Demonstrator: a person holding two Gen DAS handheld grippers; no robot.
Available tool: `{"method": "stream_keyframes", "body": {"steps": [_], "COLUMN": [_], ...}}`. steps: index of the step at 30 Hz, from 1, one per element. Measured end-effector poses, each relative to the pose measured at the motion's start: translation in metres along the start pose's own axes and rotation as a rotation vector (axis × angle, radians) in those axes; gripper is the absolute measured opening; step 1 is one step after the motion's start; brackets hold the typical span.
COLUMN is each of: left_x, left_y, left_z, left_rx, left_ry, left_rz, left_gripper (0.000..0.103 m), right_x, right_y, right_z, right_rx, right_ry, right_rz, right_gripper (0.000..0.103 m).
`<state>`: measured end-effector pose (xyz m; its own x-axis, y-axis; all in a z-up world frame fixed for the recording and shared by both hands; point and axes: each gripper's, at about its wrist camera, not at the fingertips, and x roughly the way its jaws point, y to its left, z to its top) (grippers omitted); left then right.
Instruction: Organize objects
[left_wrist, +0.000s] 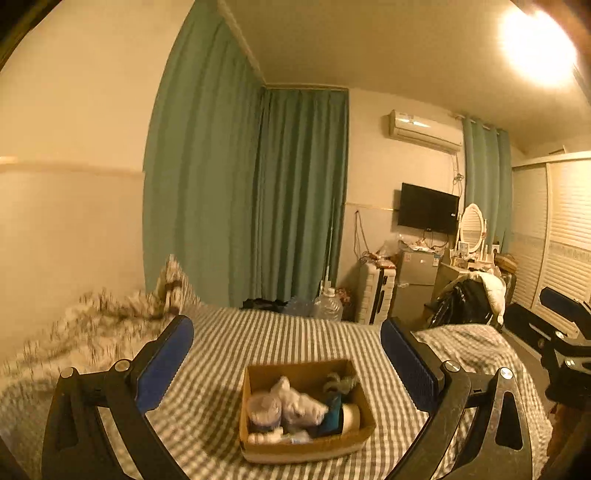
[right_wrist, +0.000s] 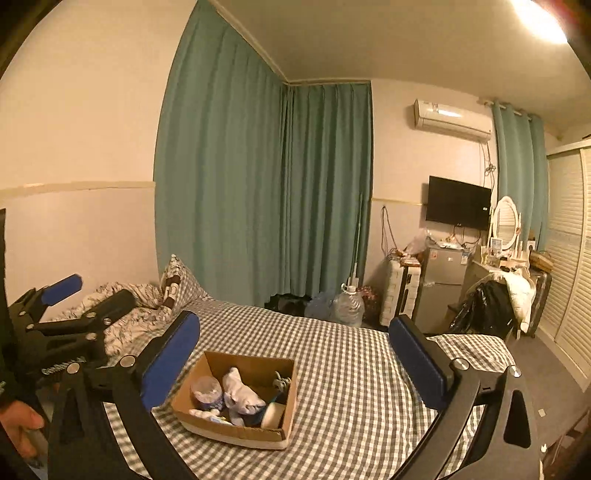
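A cardboard box (left_wrist: 306, 410) sits on the checked bedsheet (left_wrist: 280, 339) near the foot of the bed, its flaps open and its inside full: a white stuffed toy (left_wrist: 295, 400), a clear round tub (left_wrist: 263, 410), a cream cylinder (left_wrist: 350, 416) lying on its side and something dark and tufted (left_wrist: 340, 382) at the back corner. The left wrist view is smeared here, so the smaller things along the box's front wall cannot be told apart; the right wrist view shows the same box (right_wrist: 240, 400) sharper and from its left corner.

The left gripper (left_wrist: 288, 332) hangs above the box with its blue pads wide apart and nothing between them. The right gripper (right_wrist: 295, 332) is likewise spread wide and empty, the box below its left finger.

Each view catches the other tool: the right gripper's fingertip (left_wrist: 561, 299) shows at the right edge of the left view, while the right view shows the whole left gripper (right_wrist: 83, 291) at the left edge and a hand (right_wrist: 20, 424) under it. Only the right view shows the patterned quilt (right_wrist: 129, 310) and pillow (right_wrist: 181, 280) clearly.

Beyond the bed stand green curtains (right_wrist: 258, 177), a water jug (right_wrist: 349, 304), a small fridge (right_wrist: 443, 284) and a wall television (right_wrist: 458, 203).
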<state>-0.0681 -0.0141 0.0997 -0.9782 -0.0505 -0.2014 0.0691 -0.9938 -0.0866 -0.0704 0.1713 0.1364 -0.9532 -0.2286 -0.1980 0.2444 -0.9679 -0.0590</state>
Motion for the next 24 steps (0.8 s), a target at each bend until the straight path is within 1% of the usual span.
{"method": "stream_keyframes", "body": {"steps": [2, 4, 5, 6, 8, 9, 12, 16, 22, 24], "left_x": [0.005, 0.015, 0.016, 0.019, 0.02, 0.022, 0.023, 0.025, 0.029, 0.029], "left_y": [0.003, 0.003, 0.002, 0.001, -0.003, -0.003, -0.001, 0.0, -0.001, -0.002], "left_z": [-0.029, -0.06, -0.068, -0.077, -0.087, -0.089, -0.088, -0.087, -0.09, -0.089], "left_rx": [-0.007, -0.002, 0.005, 0.016, 0.037, 0.042, 0.038, 0.049, 0.039, 0.041], "left_ry": [0.004, 0.047, 0.065, 0.08, 0.078, 0.076, 0.076, 0.077, 0.116, 0.115], "left_rz": [0.027, 0.059, 0.054, 0.049, 0.07, 0.082, 0.08, 0.081, 0.067, 0.067], "left_gripper": [0.103, 0.103, 0.103, 0.103, 0.103, 0.103, 0.103, 0.103, 0.103, 0.103], "right_x": [0.004, 0.012, 0.018, 0.025, 0.044, 0.051, 0.06, 0.058, 0.057, 0.057], "right_y": [-0.003, -0.005, -0.005, -0.006, -0.005, -0.004, -0.001, -0.009, -0.011, -0.012], "right_z": [-0.025, -0.054, -0.068, -0.079, -0.099, -0.105, -0.113, -0.114, -0.116, -0.116], "right_rx": [-0.002, 0.001, 0.011, 0.019, 0.015, 0.003, -0.042, 0.013, 0.008, 0.014], "right_ry": [-0.015, -0.024, -0.016, 0.002, 0.07, 0.091, 0.098, 0.088, 0.103, 0.106], "right_rz": [-0.013, -0.037, -0.042, -0.038, -0.007, -0.008, -0.029, -0.005, -0.037, -0.045], "right_gripper": [0.103, 0.103, 0.103, 0.103, 0.103, 0.103, 0.103, 0.103, 0.103, 0.103]}}
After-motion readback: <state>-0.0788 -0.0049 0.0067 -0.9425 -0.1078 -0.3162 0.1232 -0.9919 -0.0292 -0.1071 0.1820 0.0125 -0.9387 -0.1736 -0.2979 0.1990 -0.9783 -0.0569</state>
